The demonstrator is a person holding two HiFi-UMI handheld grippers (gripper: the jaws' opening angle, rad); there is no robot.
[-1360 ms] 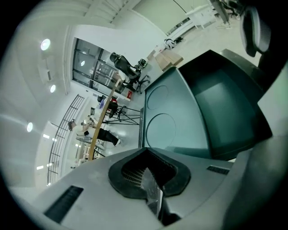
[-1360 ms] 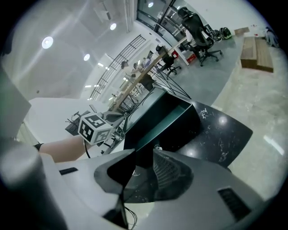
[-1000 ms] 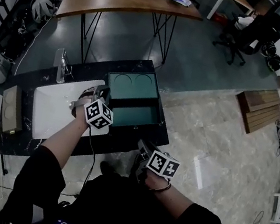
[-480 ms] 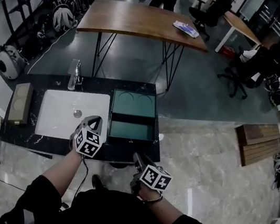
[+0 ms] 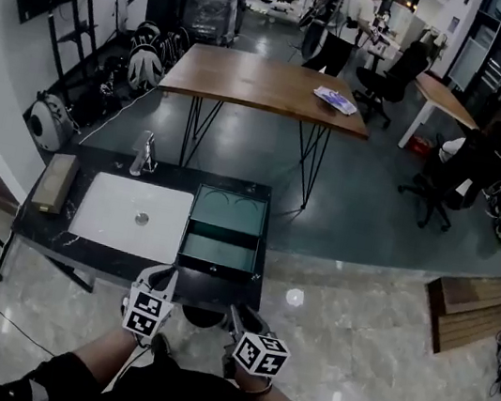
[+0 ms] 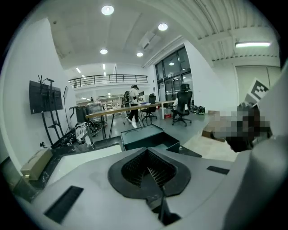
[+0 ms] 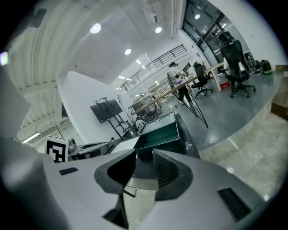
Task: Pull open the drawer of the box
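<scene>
The dark, stone-patterned tabletop [image 5: 89, 256] has a white sink basin [image 5: 131, 216] set into its left half, with a metal faucet [image 5: 144, 156] standing at the basin's back edge. Just right of the basin sits the green box [image 5: 228, 208], its drawer [image 5: 216, 254] drawn out toward the front edge. At the left end lies a tan oblong block [image 5: 54, 182], perhaps a carton.

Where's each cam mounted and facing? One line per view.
Head view: on the person's head, steeply down at counter and green box; forearms, left hand-held gripper, right hand-held gripper show.
Left gripper view: on the left hand-held gripper, along its shut jaws toward the box.
Right gripper view: on the right one, along open, empty jaws toward the box.
Shared: both gripper views see the box's open drawer.
</scene>
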